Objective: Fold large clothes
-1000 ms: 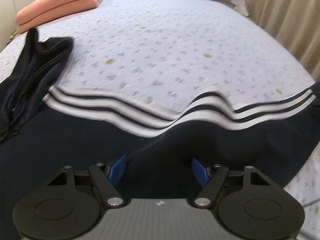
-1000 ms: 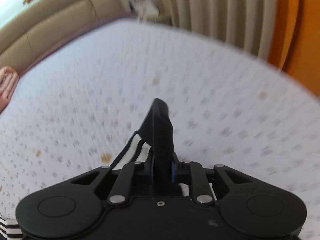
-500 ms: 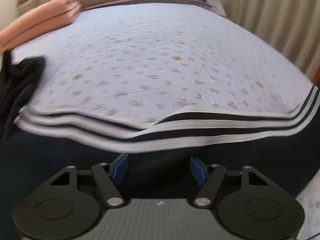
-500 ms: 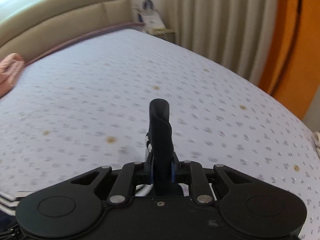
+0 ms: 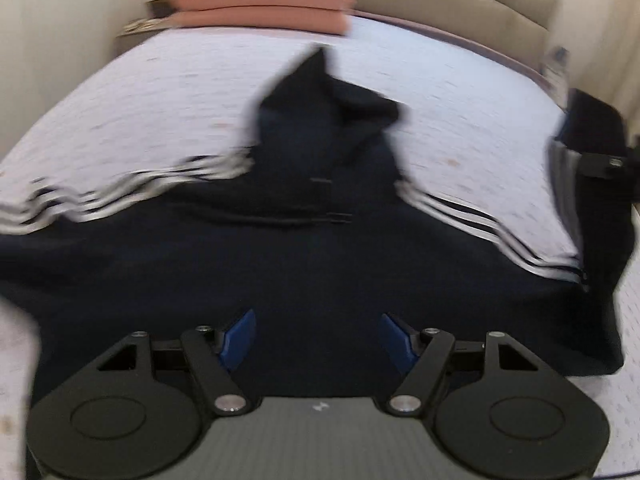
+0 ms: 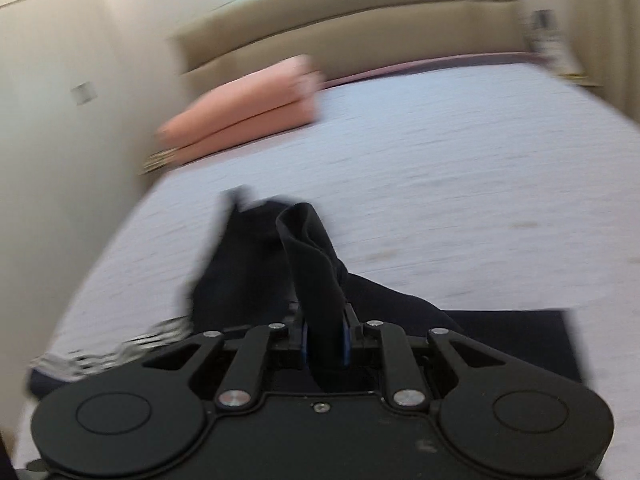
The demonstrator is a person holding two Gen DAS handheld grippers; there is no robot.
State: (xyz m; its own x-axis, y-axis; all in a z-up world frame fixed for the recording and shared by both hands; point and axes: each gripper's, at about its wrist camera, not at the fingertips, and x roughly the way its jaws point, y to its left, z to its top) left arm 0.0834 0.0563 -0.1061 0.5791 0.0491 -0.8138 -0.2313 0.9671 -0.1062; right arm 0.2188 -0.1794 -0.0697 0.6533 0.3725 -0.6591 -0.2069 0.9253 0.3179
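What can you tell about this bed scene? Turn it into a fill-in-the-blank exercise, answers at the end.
1. The right gripper is shut on a fold of the ____ jacket.
2. The left gripper hovers above the jacket with its jaws ____.
3. The folded blanket at the head of the bed is ____ in colour.
4. The stripes on the sleeves are ____.

Missing words: dark; open; pink; white

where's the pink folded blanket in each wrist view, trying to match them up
Left wrist: pink folded blanket at top centre, at the head of the bed beyond the dark jacket.
Right wrist: pink folded blanket at upper left, by the wall.
Shared landmark: the beige headboard behind it.
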